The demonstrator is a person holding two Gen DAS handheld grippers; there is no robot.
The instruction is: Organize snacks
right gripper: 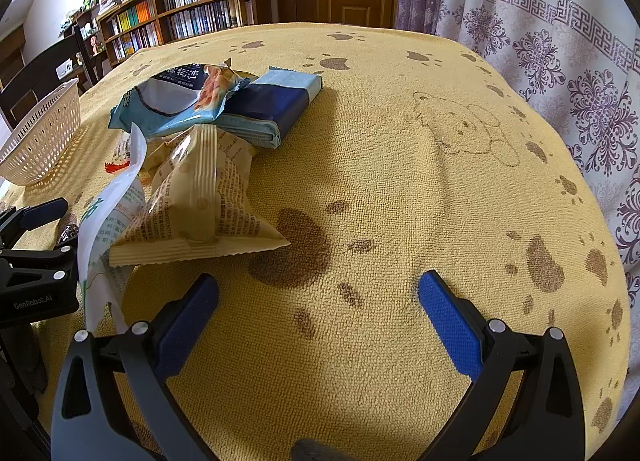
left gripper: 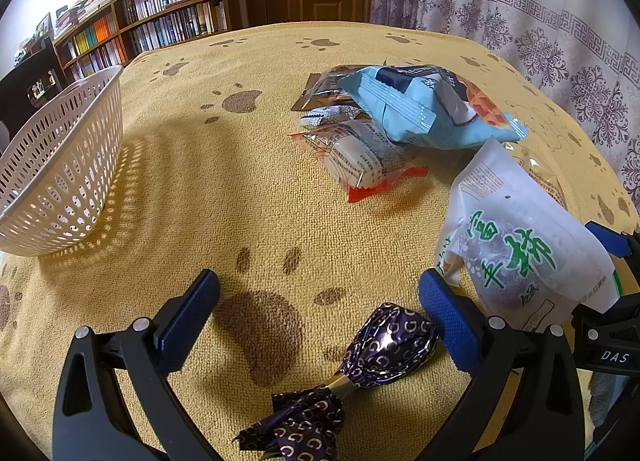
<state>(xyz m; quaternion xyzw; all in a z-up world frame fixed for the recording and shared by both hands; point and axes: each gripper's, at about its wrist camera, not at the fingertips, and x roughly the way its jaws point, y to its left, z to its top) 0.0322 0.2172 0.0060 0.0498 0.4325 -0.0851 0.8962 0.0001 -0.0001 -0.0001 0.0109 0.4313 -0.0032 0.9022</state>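
Snacks heaped mid-bench on a yellow paw-print cloth (left gripper: 260, 189), none in the basket (left gripper: 60, 165) seen so far.

Left wrist view, left to right:
- White perforated basket at far left, standing on the cloth, well apart from the pile.
- Left tool (left gripper: 320, 317) spread wide, blue pads either side of a purple foil-wrapped candy (left gripper: 384, 345) lying flat on the cloth, touching neither pad visibly; twisted tail pointing toward the camera.
- Farther off, a clear packet with red ends (left gripper: 364, 165), just beside and partly under a light-blue bag (left gripper: 424, 109); small brown and silver wrappers tucked behind, too hidden to read.
- White pouch with green characters (left gripper: 520, 253) standing tilted near right, just beside the right pad.

Right wrist view, left to right:
- Basket again at far left.
- Beige packet (right gripper: 200, 205) leaning on the white pouch, with the light-blue bag and a blue-and-white pack (right gripper: 276, 105) stacked behind.
- Right tool (right gripper: 320, 317) wide apart, holding nothing, bare cloth between the pads.
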